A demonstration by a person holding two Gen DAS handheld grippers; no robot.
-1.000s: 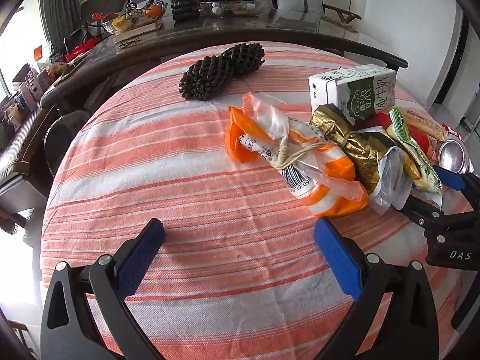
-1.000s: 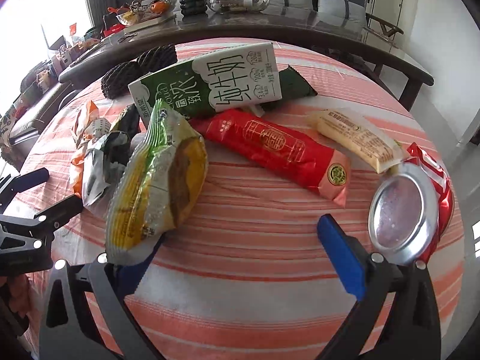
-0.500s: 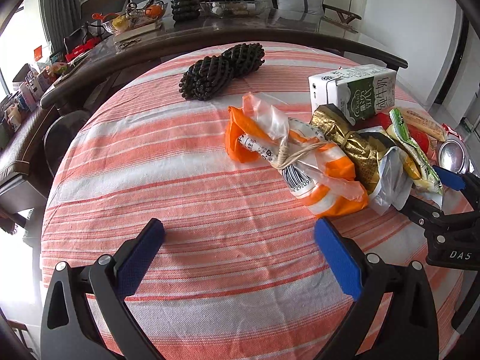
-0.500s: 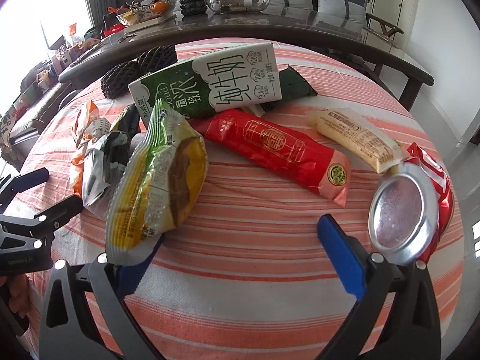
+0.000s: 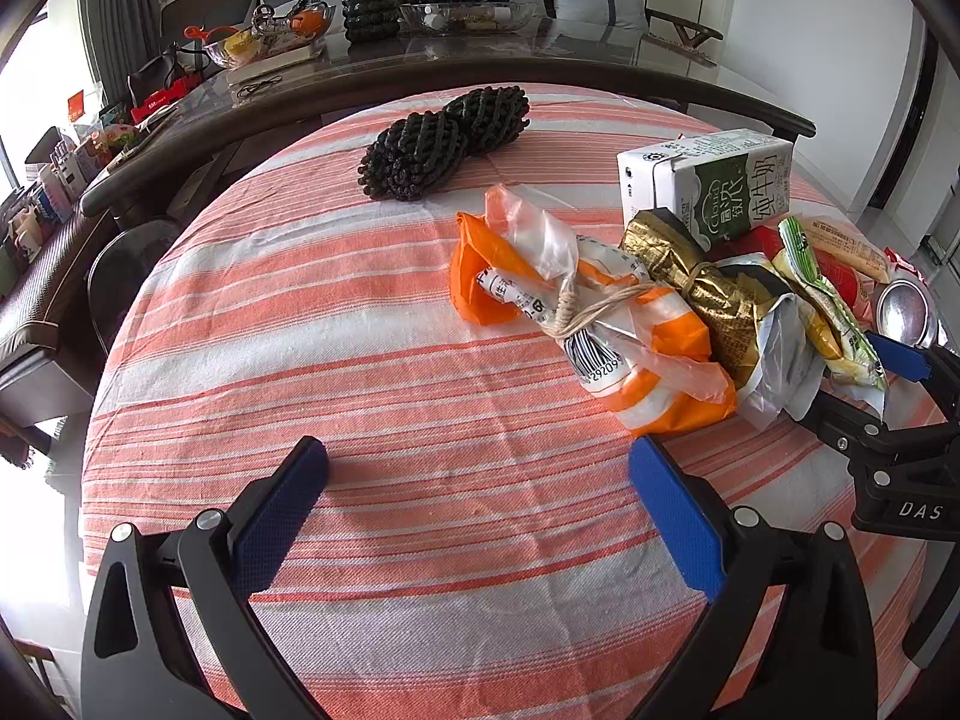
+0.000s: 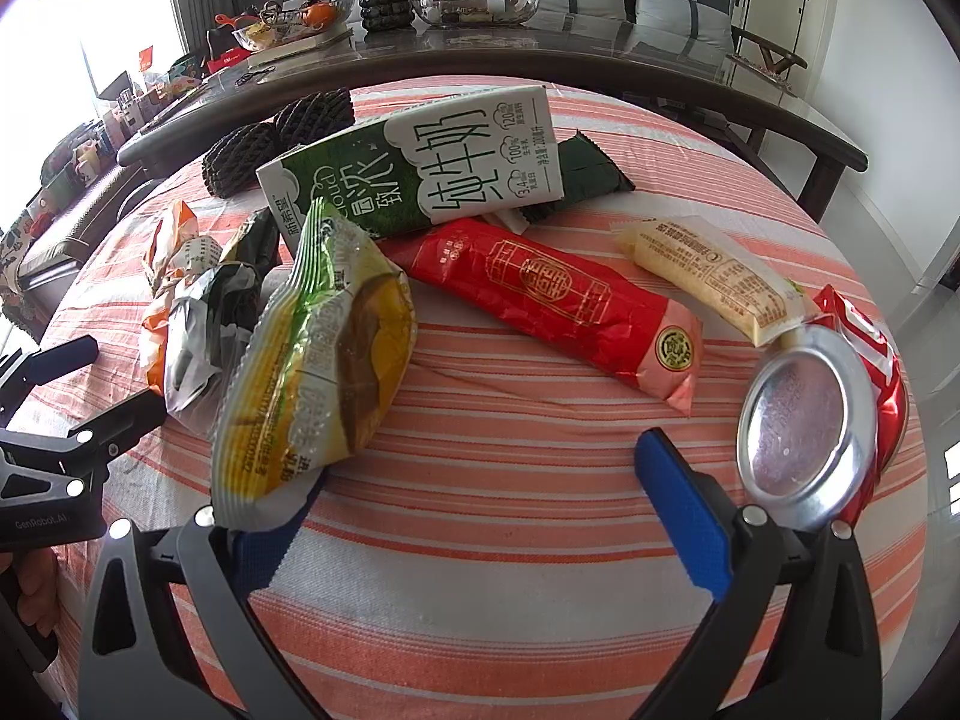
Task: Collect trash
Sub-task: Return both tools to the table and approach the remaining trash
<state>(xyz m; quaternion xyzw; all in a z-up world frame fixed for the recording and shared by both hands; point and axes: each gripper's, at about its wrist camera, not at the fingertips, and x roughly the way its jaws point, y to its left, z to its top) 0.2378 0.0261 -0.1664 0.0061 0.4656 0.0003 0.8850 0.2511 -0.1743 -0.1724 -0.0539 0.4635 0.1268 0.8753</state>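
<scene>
**Trash pile waiting, nothing picked up yet**

Both grippers hover released over the striped surface [image 5: 312, 312]. The left gripper [image 5: 477, 495] faces the tied orange bag [image 5: 600, 324]. The right gripper [image 6: 480, 498] has its left finger tucked under the yellow-green wrapper [image 6: 318, 360], likely the first grab. Milk carton [image 6: 420, 174], red packet [image 6: 552, 300] and can [image 6: 804, 426] crowd close by.

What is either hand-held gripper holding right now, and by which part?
Nothing. The left hand-held gripper and the right hand-held gripper are both open; the yellow snack bag only overlaps the right one's left finger.
</scene>
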